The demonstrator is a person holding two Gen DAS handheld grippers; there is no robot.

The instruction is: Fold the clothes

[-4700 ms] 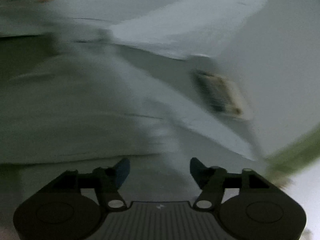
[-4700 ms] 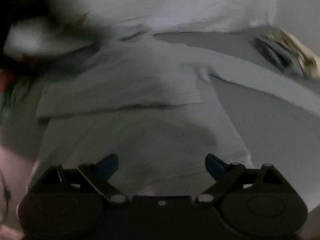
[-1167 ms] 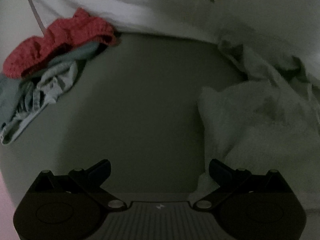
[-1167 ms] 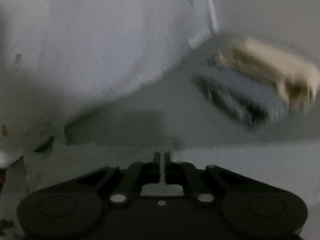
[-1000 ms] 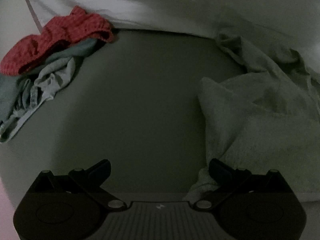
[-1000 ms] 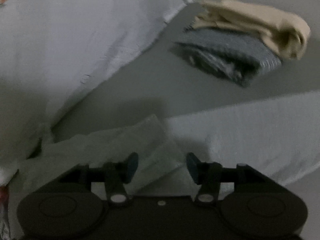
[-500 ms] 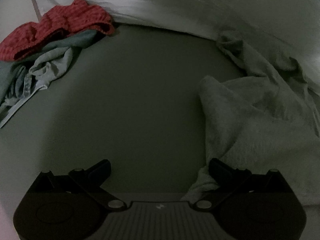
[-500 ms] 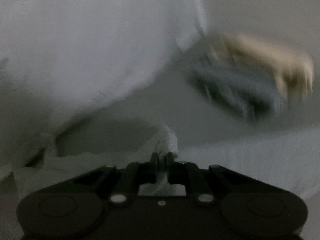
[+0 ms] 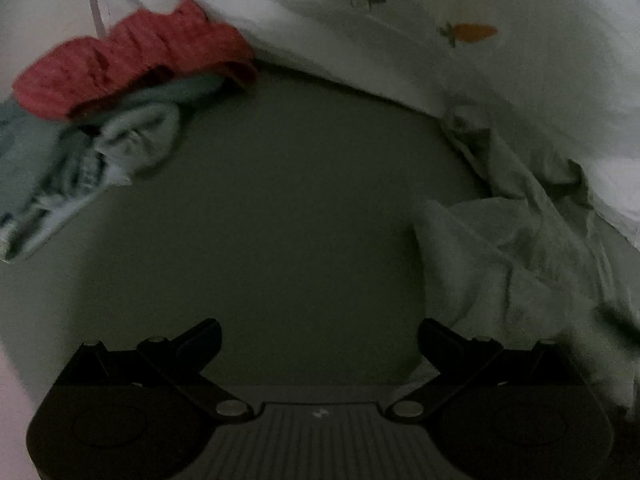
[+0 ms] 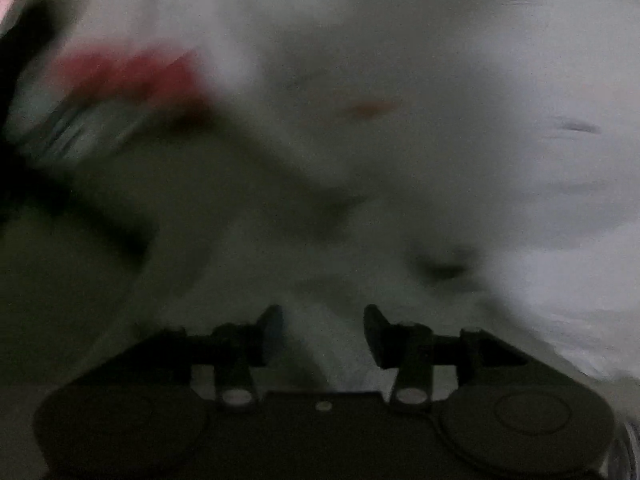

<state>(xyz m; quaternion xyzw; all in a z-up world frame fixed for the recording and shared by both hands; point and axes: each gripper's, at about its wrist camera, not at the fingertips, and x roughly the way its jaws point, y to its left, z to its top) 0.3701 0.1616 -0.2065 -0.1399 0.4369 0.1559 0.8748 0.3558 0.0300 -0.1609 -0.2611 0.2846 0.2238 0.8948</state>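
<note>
A pale grey-green garment point(image 9: 528, 264) lies crumpled on the grey sheet point(image 9: 288, 208) at the right of the left wrist view. My left gripper point(image 9: 318, 338) is open and empty over bare sheet, its right finger beside the garment's edge. In the blurred right wrist view, my right gripper point(image 10: 323, 330) is open, its fingers on either side of a fold of the same pale cloth point(image 10: 320, 340) without pinching it.
A red garment point(image 9: 132, 64) lies on top of a light blue-green one point(image 9: 100, 152) at the far left. A white duvet with a carrot print point(image 9: 472, 34) runs along the back. The red garment also shows blurred in the right wrist view point(image 10: 128, 76).
My right gripper was shut on the pale cloth half a second ago; it has opened and swung left, away from the folded stack. My left gripper has stayed open, shifting only slightly.
</note>
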